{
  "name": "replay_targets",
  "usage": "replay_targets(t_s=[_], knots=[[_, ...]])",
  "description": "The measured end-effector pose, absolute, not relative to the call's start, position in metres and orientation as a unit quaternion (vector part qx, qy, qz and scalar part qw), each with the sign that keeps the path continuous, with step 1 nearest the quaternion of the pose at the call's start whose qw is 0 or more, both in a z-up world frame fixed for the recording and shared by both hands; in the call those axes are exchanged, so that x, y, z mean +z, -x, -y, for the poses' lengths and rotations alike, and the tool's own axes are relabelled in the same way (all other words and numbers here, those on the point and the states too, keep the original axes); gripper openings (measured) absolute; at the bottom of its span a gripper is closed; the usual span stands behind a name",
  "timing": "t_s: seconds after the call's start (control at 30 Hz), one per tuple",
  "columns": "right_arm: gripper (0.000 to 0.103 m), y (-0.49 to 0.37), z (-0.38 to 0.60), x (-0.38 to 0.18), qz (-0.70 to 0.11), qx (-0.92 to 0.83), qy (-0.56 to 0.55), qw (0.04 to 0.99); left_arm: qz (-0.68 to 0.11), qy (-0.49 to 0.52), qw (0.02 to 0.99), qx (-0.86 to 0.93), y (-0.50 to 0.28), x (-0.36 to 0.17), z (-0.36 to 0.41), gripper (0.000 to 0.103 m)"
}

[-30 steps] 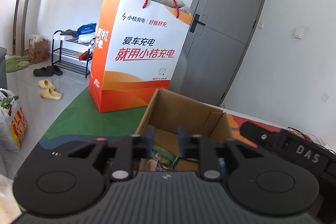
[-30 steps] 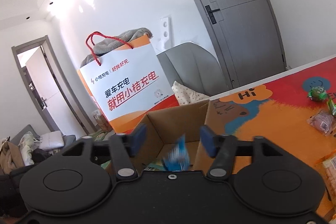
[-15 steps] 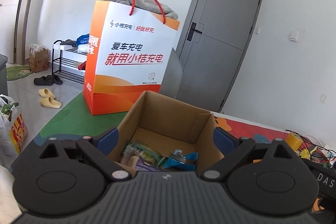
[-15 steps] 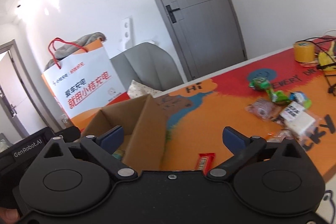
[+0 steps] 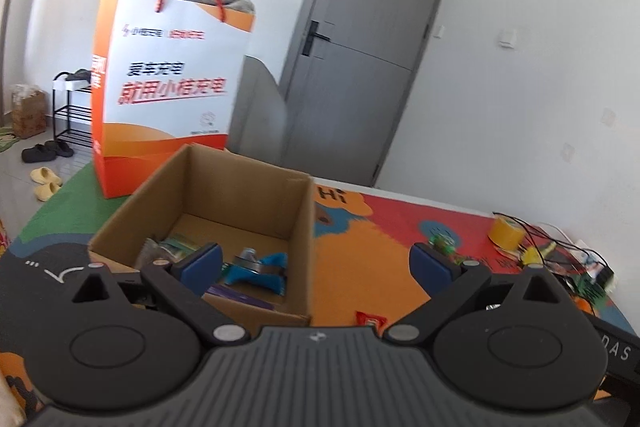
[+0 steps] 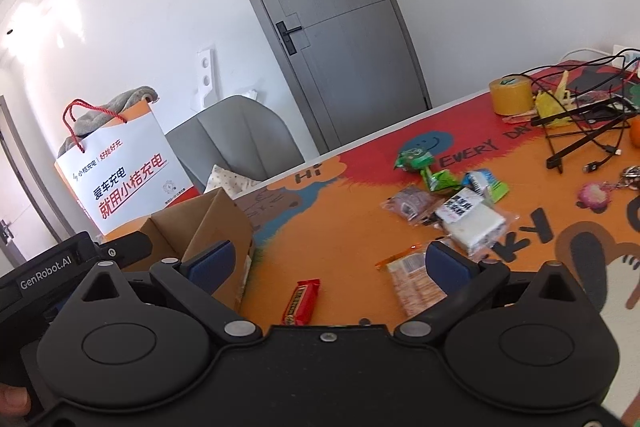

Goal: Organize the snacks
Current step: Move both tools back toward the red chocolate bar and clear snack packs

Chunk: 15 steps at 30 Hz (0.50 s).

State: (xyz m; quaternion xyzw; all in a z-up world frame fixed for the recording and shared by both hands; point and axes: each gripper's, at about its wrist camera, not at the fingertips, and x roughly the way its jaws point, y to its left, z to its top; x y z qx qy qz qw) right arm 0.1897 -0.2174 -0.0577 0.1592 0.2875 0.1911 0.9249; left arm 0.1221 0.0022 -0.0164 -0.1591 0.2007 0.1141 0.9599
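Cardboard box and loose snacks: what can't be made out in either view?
- Cardboard box contents, left wrist view: near packets hidden behind the left tool finger.
- Box interior, right wrist view: hidden by its own wall.
- Clear cracker pack: partly behind a right tool finger.
- Snack labels: too small.

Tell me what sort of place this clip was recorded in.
Most likely a room in a home: a shoe rack with slippers on the floor beside it, a grey interior door, and a table with a colourful cartoon mat strewn with snacks.
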Motion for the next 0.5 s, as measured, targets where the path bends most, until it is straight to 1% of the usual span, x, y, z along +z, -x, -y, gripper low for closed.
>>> replay_targets(t_s=[0.5], knots=[[0.103, -0.185, 0.259, -0.068, -0.287, 0.174, -0.169, 0.927, -0.235, 0.097, 0.964, 0.078, -0.133, -0.017, 0.036, 0.099]])
